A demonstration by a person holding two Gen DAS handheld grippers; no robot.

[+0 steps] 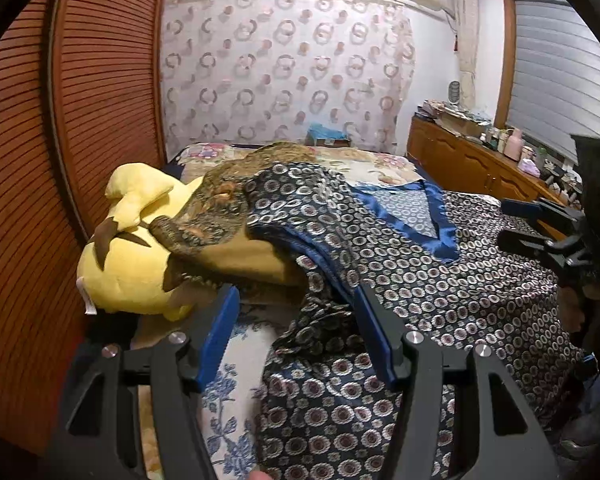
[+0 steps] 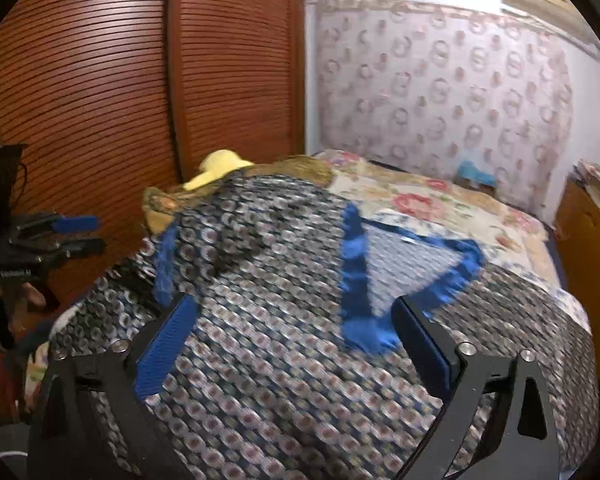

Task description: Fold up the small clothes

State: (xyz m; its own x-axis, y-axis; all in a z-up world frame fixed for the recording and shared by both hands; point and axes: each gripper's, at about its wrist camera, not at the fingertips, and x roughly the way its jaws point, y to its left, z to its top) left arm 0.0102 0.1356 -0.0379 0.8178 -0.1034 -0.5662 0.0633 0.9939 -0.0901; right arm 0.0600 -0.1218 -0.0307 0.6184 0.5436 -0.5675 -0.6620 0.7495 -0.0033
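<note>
**Spreading stage: garment laid out, both grippers free**

Nearest the left wrist camera we see the left gripper (image 1: 296,312), its blue-padded fingers parted with nothing pressed between them; a bunched fold of the dark navy satin pyjama top printed with small rings (image 1: 440,280) lies just under the right-hand pad, but we see no pinch on it. In the right wrist view the right gripper (image 2: 296,316) stands wide apart above the same top, holding nothing, its tips near the bright blue satin V-neck trim (image 2: 354,264). The view is motion-blurred, so finer contact cannot be told.

The top lies spread front-up across the floral bedspread (image 1: 228,396), one side rumpled up against a brown crocodile plush (image 1: 220,208) and a yellow plush toy (image 1: 128,272) beyond it. Farther back stand the louvred wooden wardrobe doors (image 2: 100,100).

We judge that the garment is laid out but not yet folded. The next move calls for freeing and flattening the rumpled side, then pinching an edge with each gripper.
</note>
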